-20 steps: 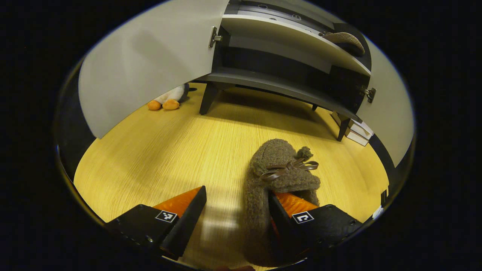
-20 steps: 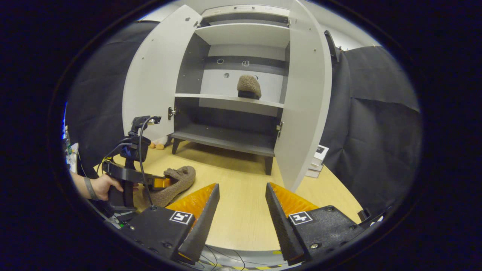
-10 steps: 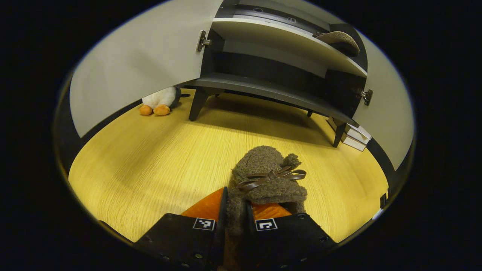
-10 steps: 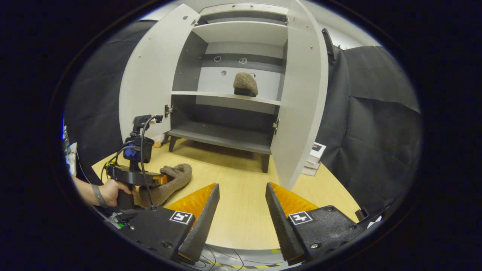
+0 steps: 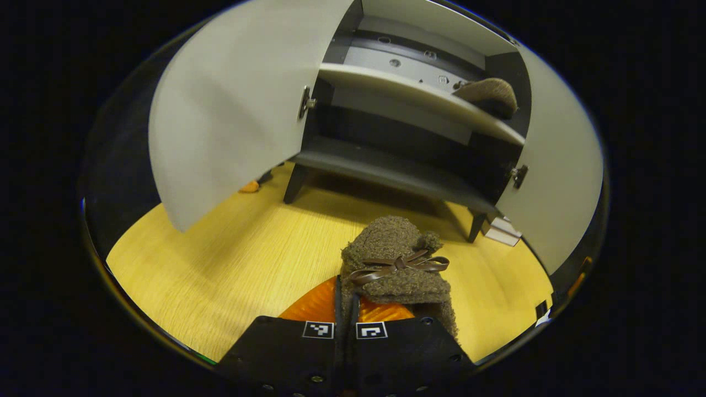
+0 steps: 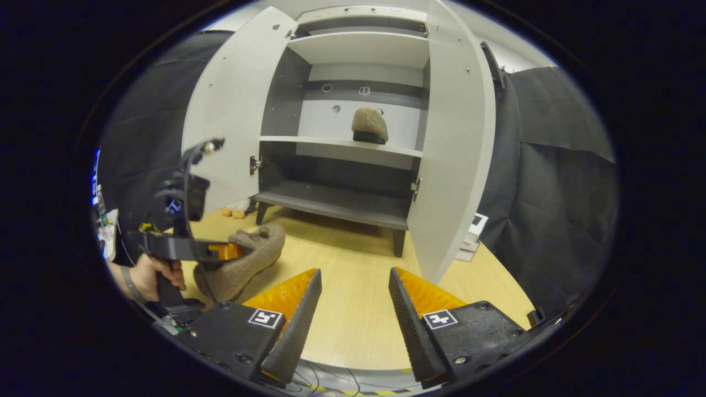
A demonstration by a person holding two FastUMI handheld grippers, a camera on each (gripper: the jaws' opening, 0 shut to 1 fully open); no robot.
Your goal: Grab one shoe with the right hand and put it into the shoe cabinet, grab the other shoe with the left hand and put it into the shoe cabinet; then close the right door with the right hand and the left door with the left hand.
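A fuzzy brown shoe with a bow (image 5: 394,259) hangs just above the wooden floor, and my left gripper (image 5: 347,300) is shut on its rim. In the right gripper view the same shoe (image 6: 248,262) is lifted at the left by the left gripper (image 6: 220,252), held by a person's hand (image 6: 146,273). The other brown shoe (image 6: 369,125) rests on the middle shelf of the shoe cabinet (image 6: 342,143), seen also as the shelved shoe (image 5: 488,94). Both cabinet doors stand wide. My right gripper (image 6: 353,286) is open over the floor, holding nothing.
The left door (image 6: 234,105) and right door (image 6: 455,138) swing out toward me. A stack of white boxes (image 6: 469,237) lies beside the cabinet's right leg. A plush toy (image 6: 231,210) sits behind the left door. Black cloth walls close the booth.
My left gripper closed on the shoe's rim and raised it off the floor, tilting up toward the cabinet. The right gripper stayed open and barely moved.
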